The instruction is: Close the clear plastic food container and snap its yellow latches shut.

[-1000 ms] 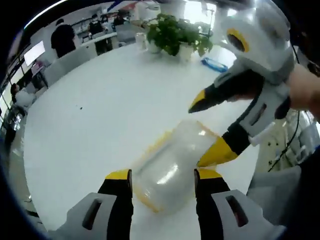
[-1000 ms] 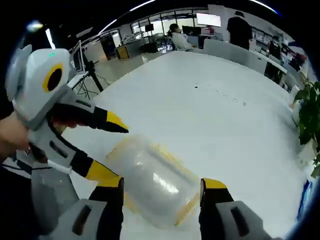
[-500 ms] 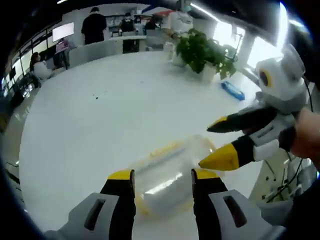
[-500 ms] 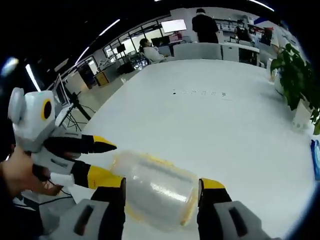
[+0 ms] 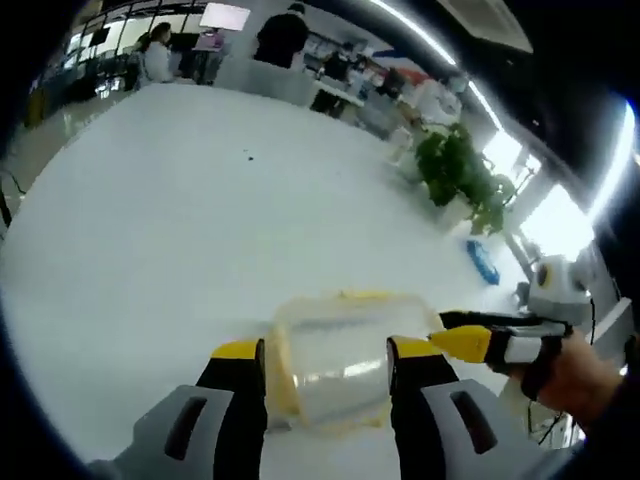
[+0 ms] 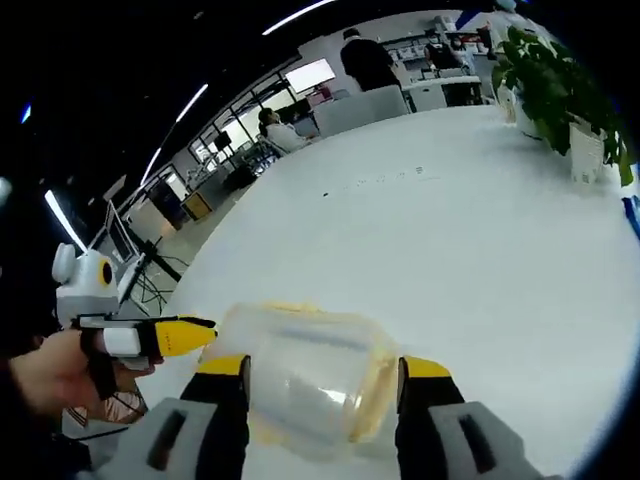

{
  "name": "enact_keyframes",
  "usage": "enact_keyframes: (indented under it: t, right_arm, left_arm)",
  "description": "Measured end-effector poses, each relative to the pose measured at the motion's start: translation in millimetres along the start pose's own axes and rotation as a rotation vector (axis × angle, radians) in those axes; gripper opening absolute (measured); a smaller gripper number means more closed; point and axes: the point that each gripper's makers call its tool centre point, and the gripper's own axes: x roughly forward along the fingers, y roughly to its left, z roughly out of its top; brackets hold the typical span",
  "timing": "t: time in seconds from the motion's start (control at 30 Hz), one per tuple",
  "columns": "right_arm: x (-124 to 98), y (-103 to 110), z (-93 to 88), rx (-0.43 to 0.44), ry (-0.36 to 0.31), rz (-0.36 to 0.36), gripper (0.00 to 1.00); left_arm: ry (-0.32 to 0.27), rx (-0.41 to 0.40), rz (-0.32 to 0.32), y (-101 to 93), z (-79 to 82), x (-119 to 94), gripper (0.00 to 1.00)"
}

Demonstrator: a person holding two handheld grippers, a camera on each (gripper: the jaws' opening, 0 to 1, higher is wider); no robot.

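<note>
Clear container sits on the white table, lid looks on, with the left gripper and right gripper both spread, jaws flanking it from opposite ends; contact can't be confirmed. Yellow latches show along the edges, but can't tell if any are snapped. Judged mid-task: lid seems down, latching apparently still left.

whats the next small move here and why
Probably squeeze both grippers inward on the clear container, pressing its yellow-edged ends. The left gripper and right gripper each straddle it with jaws open, and whether the latches are snapped can't be told.
</note>
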Motion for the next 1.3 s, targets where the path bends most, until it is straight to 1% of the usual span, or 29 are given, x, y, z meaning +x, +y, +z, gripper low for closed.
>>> enact_keyframes:
  t: [0.07,0.17,0.27,0.3,0.33,0.37,0.4,0.53,0.57,0.6,0.63,0.67,0.7,0.73,0.77,0.87,0.9,1.03,1.1,1.3]
  right_arm:
    - [2.8,-3.8,-3.7,-0.030,0.010,-0.021,0.61]
    - [4.3,-4.3,-8.0,-0.001,0.020,-0.023,0.58]
    - [5.4,-3.0,-15.9,-0.013,0.054,-0.034,0.54]
    - [6.2,-2.8,-18.0,-0.030,0.060,-0.049,0.54]
    - [6.7,-1.6,-16.1,-0.050,0.047,-0.055,0.54]
    - [6.6,-1.7,-16.7,-0.043,0.053,-0.064,0.55]
    - [7.3,-2.5,-15.2,-0.040,0.042,-0.079,0.56]
    - [8.7,-2.4,-15.7,-0.039,0.031,-0.086,0.55]
    - [8.9,-2.2,-15.9,-0.043,0.029,-0.085,0.54]
    - [9.2,-2.5,-16.0,-0.038,0.029,-0.081,0.54]
    - [9.0,-4.6,-19.8,-0.023,0.043,-0.094,0.53]
    - [8.6,-3.9,-21.6,-0.004,0.048,-0.073,0.50]
    - [5.6,18.0,-35.1,0.042,0.095,0.039,0.50]
    - [7.6,5.0,-27.1,0.008,0.040,-0.045,0.50]
    - [11.6,2.2,-21.4,0.012,0.021,-0.070,0.50]
    - [9.9,1.8,-20.5,0.007,0.013,-0.063,0.50]
    - [9.3,2.9,-20.4,-0.006,0.006,-0.067,0.50]
    - [9.8,3.2,-20.8,0.000,0.001,-0.075,0.50]
    - [11.4,3.7,-20.6,-0.003,0.000,-0.078,0.51]
    - [18.9,13.9,-18.9,-0.022,-0.012,-0.070,0.51]
  left_arm:
    - [0.005,-0.003,0.000,1.5,-2.9,3.1,0.52]
    - [0.023,-0.021,0.005,2.8,-8.7,8.1,0.50]
    - [0.036,-0.036,-0.008,0.8,-13.5,12.2,0.46]
    - [0.045,-0.051,-0.010,-0.1,-16.4,14.7,0.47]
    - [0.062,-0.054,-0.011,-0.7,-19.7,15.6,0.46]
    - [0.063,-0.055,-0.014,-0.8,-19.8,15.5,0.47]
    - [0.065,-0.063,-0.016,-1.0,-19.8,15.5,0.46]
    - [0.069,-0.067,-0.017,-1.0,-20.7,16.8,0.45]
    - [0.070,-0.075,-0.018,-0.9,-21.2,16.8,0.44]
    - [0.079,-0.108,-0.027,-0.7,-23.6,17.3,0.43]
    - [0.080,-0.151,-0.062,-5.8,-23.9,18.3,0.41]
    - [0.042,-0.137,-0.020,0.0,-19.1,15.1,0.40]
    - [0.061,-0.143,-0.012,-1.9,-20.1,12.4,0.40]
    - [0.061,-0.140,-0.012,-1.1,-20.2,12.7,0.40]
    - [0.054,-0.138,-0.009,-2.0,-20.1,10.1,0.40]
    - [0.046,-0.129,-0.014,-2.5,-23.6,9.4,0.40]
    - [0.042,-0.127,-0.011,-3.2,-23.4,9.3,0.40]
    - [0.041,-0.111,-0.009,-2.0,-23.7,11.8,0.40]
    - [0.044,-0.108,-0.009,0.0,-24.0,12.1,0.40]
    - [0.041,-0.106,-0.006,10.3,-20.3,8.0,0.41]
